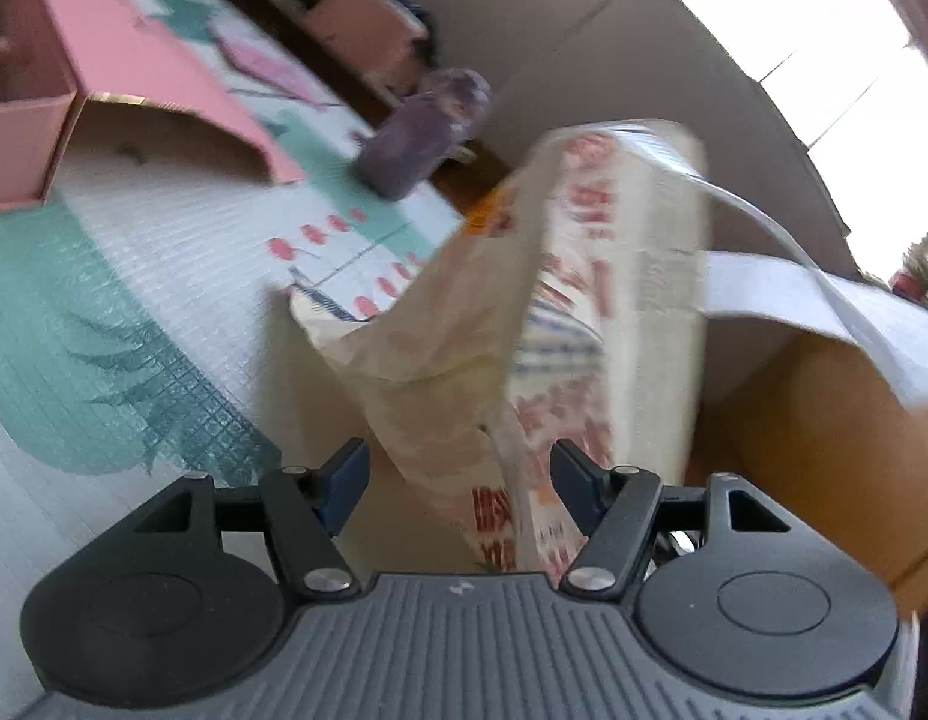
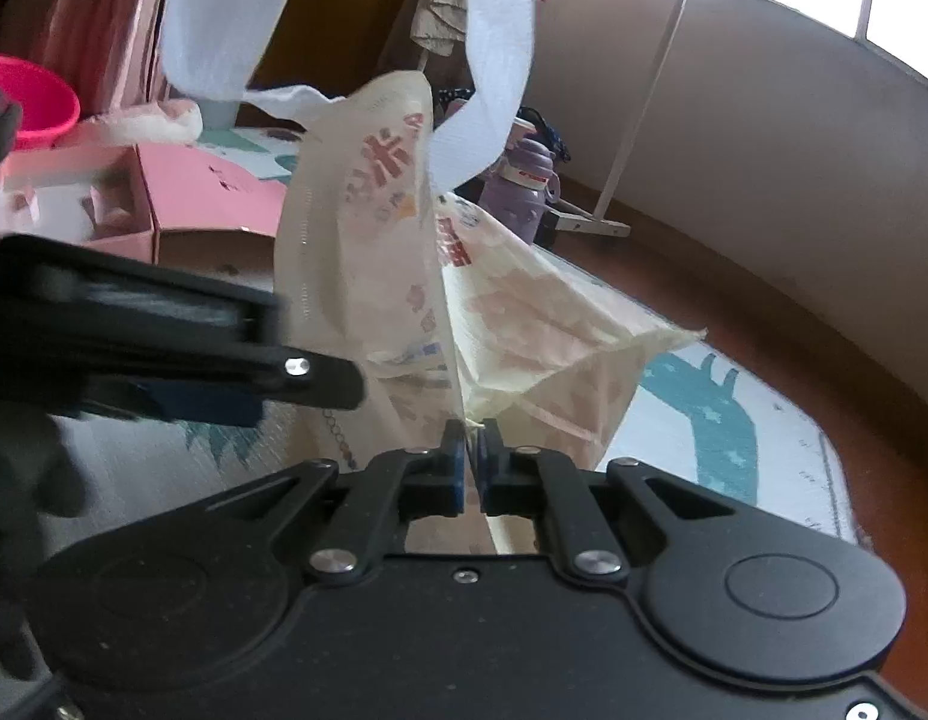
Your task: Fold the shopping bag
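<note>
The shopping bag (image 1: 560,312) is cream with red print and white strap handles (image 1: 782,276). It hangs in the air above a play mat. My left gripper (image 1: 458,480) is open, with the bag's lower part between its spread fingers. My right gripper (image 2: 473,450) is shut on a thin edge of the shopping bag (image 2: 512,312), which rises in front of it. The white handle (image 2: 494,78) loops above. The left gripper's finger (image 2: 224,354) shows at the left of the right wrist view, beside the bag.
A patterned play mat (image 1: 134,312) covers the floor. A pink box (image 1: 122,78) lies open on it. A purple bottle (image 1: 422,132) stands at the mat's edge; it also shows in the right wrist view (image 2: 527,186). A cardboard box (image 1: 824,438) is close on the right. A pink basin (image 2: 38,102) sits far left.
</note>
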